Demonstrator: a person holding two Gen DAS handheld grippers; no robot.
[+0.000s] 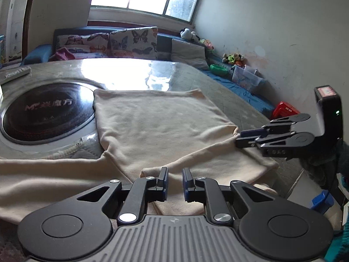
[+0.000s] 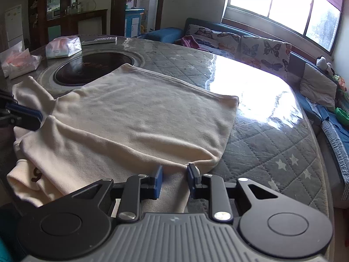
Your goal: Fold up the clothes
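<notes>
A cream garment (image 1: 157, 120) (image 2: 130, 120) lies spread flat on the quilted table (image 2: 272, 152), with one part folded diagonally across its near side. My left gripper (image 1: 175, 174) hovers low over the near fold. Its jaws stand narrowly apart with only flat cloth showing below the gap. In the right wrist view it enters from the left edge (image 2: 40, 118) beside the fold. My right gripper (image 2: 174, 174) (image 1: 237, 138) is at the garment's near right corner. Cloth lies between its jaws, and the corner touches the right finger (image 2: 193, 174), but the pads are not pressing.
A round black cooktop (image 1: 48, 111) (image 2: 91, 67) is set into the table, partly under the garment's far edge. Two tissue packs (image 2: 63, 47) and a remote (image 2: 98, 41) sit at the far side. A sofa with butterfly cushions (image 1: 133, 41) runs behind the table.
</notes>
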